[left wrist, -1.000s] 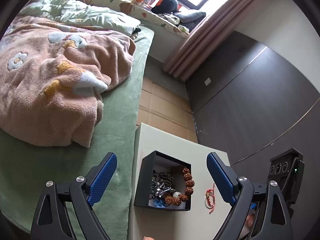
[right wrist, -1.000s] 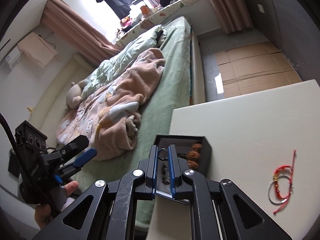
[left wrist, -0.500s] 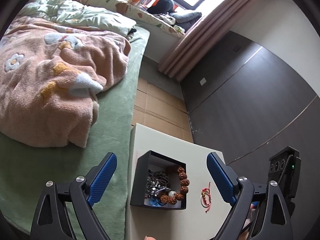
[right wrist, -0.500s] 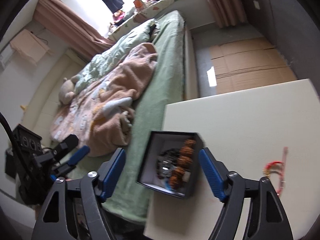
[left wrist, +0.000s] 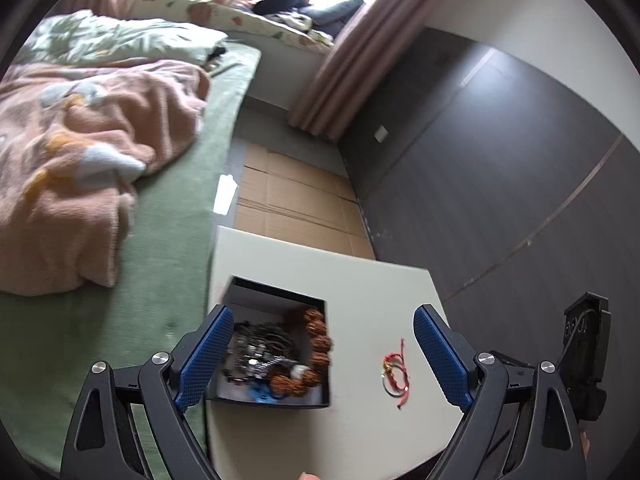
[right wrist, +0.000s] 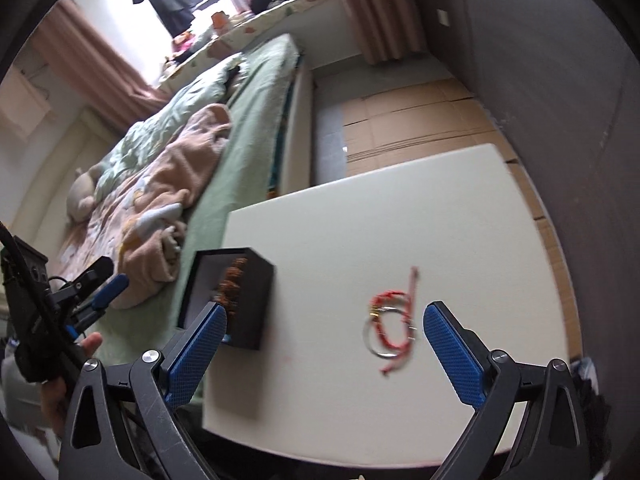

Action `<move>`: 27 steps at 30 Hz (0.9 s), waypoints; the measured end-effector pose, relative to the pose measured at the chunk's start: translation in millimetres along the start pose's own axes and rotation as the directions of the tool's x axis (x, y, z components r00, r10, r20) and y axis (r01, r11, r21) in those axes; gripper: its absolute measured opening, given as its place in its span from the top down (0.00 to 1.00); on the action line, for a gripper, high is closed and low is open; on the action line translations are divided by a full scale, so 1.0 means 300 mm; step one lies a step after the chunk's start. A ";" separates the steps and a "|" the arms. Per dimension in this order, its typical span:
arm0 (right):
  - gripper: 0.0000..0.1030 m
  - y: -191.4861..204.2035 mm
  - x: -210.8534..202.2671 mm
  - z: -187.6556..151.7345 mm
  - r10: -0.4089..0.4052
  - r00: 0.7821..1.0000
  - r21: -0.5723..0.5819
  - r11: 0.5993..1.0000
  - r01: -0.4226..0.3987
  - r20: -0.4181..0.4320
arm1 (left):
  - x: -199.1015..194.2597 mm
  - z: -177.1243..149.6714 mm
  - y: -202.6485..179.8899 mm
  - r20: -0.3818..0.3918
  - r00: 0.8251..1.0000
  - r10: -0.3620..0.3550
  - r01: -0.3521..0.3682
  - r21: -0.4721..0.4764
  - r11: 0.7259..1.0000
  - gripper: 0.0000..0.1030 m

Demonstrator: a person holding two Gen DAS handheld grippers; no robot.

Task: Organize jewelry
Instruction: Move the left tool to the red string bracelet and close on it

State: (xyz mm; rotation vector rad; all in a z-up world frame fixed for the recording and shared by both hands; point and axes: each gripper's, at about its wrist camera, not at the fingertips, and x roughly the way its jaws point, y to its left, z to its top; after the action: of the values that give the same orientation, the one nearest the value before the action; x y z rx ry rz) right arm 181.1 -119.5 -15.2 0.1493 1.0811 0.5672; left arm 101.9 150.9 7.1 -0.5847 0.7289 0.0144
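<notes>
Most jewelry in black box (left wrist: 276,360); red string bracelet (right wrist: 390,330) right of box, loose on desk (right wrist: 360,240); both my claws released, empty

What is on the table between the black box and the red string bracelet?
Nothing. Between the black box and the red string bracelet there is only bare white table. The right wrist view shows the same bare gap.

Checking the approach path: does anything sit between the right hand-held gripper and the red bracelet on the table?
Nothing visible does. The right hand-held gripper is open, with bare table before the red bracelet.
</notes>
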 end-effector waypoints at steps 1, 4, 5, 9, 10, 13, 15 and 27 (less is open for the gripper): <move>0.03 -0.021 -0.004 -0.008 -0.010 1.000 0.010 1.000 0.010 0.007 | 0.011 -0.006 -0.018 -0.005 1.000 0.000 0.000 0.013 1.000 0.11; 0.03 -0.097 -0.003 -0.037 -0.015 1.000 0.062 0.998 0.014 0.009 | 0.040 -0.027 -0.068 -0.019 1.000 0.004 -0.003 0.039 0.999 0.11; 0.03 -0.119 -0.003 -0.047 -0.014 1.000 0.078 0.997 0.013 0.011 | 0.047 -0.033 -0.088 -0.017 1.000 0.003 -0.003 0.049 0.999 0.11; 0.03 -0.224 -0.001 -0.081 -0.048 0.999 0.166 0.985 0.044 0.021 | 0.063 -0.061 -0.173 0.002 1.000 0.009 -0.009 0.115 0.993 0.11; 0.03 -0.239 0.000 -0.081 -0.064 0.998 0.175 0.983 0.060 0.017 | 0.073 -0.068 -0.193 0.000 1.000 0.010 -0.010 0.131 0.991 0.11; 0.04 -0.289 -0.018 -0.075 -0.082 0.996 0.213 0.974 0.074 0.032 | 0.122 -0.092 -0.249 -0.035 0.999 0.004 0.002 0.173 0.985 0.16; 0.04 -0.310 -0.046 -0.070 -0.095 0.994 0.217 0.973 0.081 0.054 | 0.168 -0.108 -0.279 -0.078 0.997 0.012 0.004 0.201 0.980 0.20; 0.05 -0.353 -0.072 -0.054 -0.168 0.984 0.160 0.975 0.156 0.063 | 0.437 -0.203 -0.358 -0.272 0.958 0.088 -0.024 0.229 0.973 0.56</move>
State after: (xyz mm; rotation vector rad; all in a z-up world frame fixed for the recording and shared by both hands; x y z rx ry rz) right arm 198.2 -222.7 -46.4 0.2143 1.0517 0.3282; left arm 185.3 5.1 -58.4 -0.3520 1.0087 -0.0990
